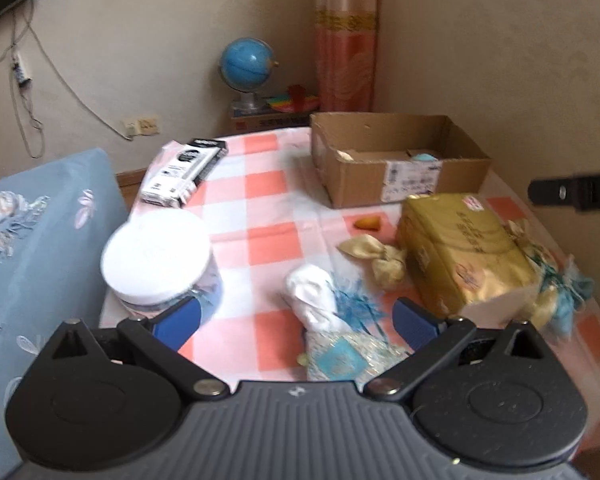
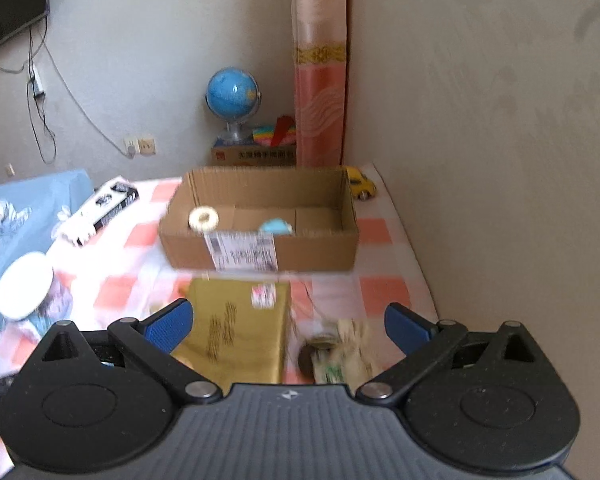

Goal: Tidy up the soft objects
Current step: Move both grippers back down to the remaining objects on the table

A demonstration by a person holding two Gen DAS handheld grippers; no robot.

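Observation:
A brown cardboard box (image 1: 396, 152) stands open at the back of the checked table; it also shows in the right wrist view (image 2: 260, 216), with a pale ring (image 2: 203, 219) and a light blue soft piece (image 2: 275, 227) inside. My left gripper (image 1: 296, 316) is open above a white and blue pouch (image 1: 332, 332). A cream fabric bow (image 1: 376, 258) and a small orange piece (image 1: 367, 223) lie beyond it. My right gripper (image 2: 288, 326) is open above a gold packet (image 2: 236, 332) and a blurred cream pouch (image 2: 340, 350).
A white-lidded jar (image 1: 158, 258) and a black and white carton (image 1: 184, 172) stand on the table's left. The gold packet (image 1: 464, 252) has a blue and cream pouch (image 1: 560, 292) behind it. A yellow toy car (image 2: 360, 186) sits by the wall. A blue cushion (image 1: 32, 264) lies left.

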